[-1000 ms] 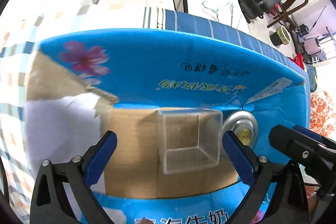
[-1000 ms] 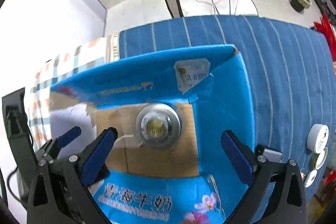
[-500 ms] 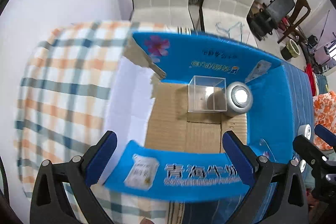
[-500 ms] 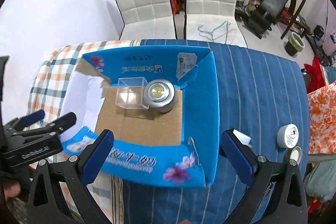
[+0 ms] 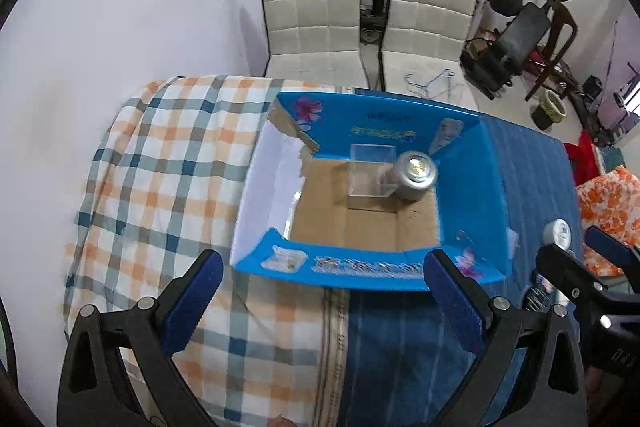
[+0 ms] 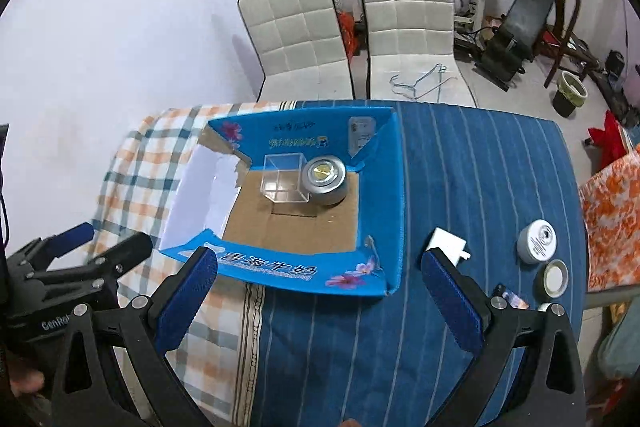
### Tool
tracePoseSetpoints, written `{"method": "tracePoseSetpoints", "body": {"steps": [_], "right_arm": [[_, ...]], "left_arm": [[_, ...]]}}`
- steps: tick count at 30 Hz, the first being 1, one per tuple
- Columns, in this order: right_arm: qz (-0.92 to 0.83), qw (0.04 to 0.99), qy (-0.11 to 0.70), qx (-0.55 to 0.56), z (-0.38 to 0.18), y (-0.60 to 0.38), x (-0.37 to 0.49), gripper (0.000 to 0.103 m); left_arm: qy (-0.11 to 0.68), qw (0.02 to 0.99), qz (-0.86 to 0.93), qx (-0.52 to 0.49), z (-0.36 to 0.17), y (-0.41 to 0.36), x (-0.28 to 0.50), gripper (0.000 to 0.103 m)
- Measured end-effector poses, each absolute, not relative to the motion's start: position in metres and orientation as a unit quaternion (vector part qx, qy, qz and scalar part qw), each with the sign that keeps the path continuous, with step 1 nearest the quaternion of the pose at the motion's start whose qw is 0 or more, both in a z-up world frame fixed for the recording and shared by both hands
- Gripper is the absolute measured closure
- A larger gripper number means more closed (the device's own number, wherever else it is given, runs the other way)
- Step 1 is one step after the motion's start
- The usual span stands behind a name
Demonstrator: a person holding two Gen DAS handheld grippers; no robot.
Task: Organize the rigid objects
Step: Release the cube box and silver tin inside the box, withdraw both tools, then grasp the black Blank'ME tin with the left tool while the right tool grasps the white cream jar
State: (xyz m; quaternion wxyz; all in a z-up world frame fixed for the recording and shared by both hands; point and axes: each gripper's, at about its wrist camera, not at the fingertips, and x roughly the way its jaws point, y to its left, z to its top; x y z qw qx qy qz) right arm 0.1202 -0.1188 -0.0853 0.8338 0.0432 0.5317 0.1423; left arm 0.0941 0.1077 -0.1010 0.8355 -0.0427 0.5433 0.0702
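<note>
Both hand-held grippers, left (image 5: pixel 318 301) and right (image 6: pixel 318 297), have pulled back from the blue cardboard box (image 6: pixel 380 203), jaws released and empty. The clear plastic cube (image 6: pixel 282 179) and round silver tin (image 6: pixel 325 181) now sit touching at its far wall, so the white round jar (image 6: pixel 536 241) near right looks next.

Both views bright, even diffuse indoor light, no hard shadows; only a soft one on the white wall (image 6: pixel 120 27) beside the left chair (image 6: pixel 296 39). Strong fisheye: black vignette in the corners, straight lines bow toward the rim. Left wrist view slightly soft, motion smear on the blue box (image 5: pixel 360 267) print and the checked cloth (image 5: pixel 160 167). Right wrist view sharper, box (image 6: pixel 280 267) lettering readable. Mild glare on the silver tin (image 6: pixel 324 173) lid.
</note>
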Motion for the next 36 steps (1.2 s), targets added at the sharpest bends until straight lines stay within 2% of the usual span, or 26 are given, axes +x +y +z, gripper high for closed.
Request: {"method": "tracePoseSetpoints", "body": {"steps": [7, 14, 24, 31, 36], "right_arm": [[0.086, 0.834, 0.540, 0.077, -0.091, -0.203, 0.122, 0.000], [-0.002, 0.800, 0.588, 0.120, -0.159, -0.328, 0.139, 0.000], [-0.064, 0.750, 0.643, 0.138, -0.248, -0.451, 0.151, 0.000], [-0.086, 0.721, 0.668, 0.162, -0.298, -0.487, 0.135, 0.000], [-0.093, 0.704, 0.681, 0.180, -0.325, -0.500, 0.125, 0.004]], "left_arm": [[0.539, 0.842, 0.028, -0.011, -0.088, 0.043, 0.093, 0.000], [0.573, 0.818, -0.055, 0.022, -0.128, -0.066, 0.121, 0.000], [0.647, 0.747, -0.144, 0.050, -0.232, -0.209, 0.143, 0.000], [0.704, 0.683, -0.180, 0.074, -0.305, -0.272, 0.129, 0.000], [0.728, 0.649, -0.187, 0.115, -0.351, -0.304, 0.122, 0.001]]}}
